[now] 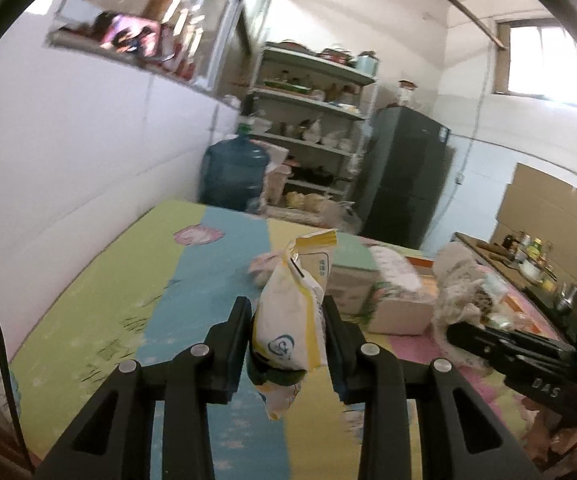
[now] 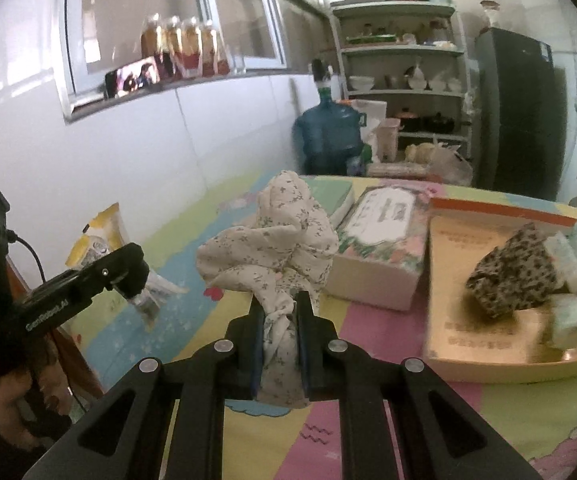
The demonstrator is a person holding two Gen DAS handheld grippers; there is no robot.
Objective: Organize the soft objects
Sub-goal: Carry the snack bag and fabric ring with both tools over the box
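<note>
The left claw (image 1: 286, 316) is clenched on a white-and-yellow soft pack (image 1: 292, 320), lifted above the counter (image 1: 108, 312). The right claw (image 2: 280, 320) grips a bunched floral cloth (image 2: 272, 248) near the tray (image 2: 488, 364). Best to carry both clear of the tissue box (image 2: 380, 248), lower the cloth fully into the tray, then release.

glossy plastic packet (image 1: 290, 328), soft floral cloth (image 2: 272, 248), seemingly matt black tongs (image 2: 280, 312)
</note>
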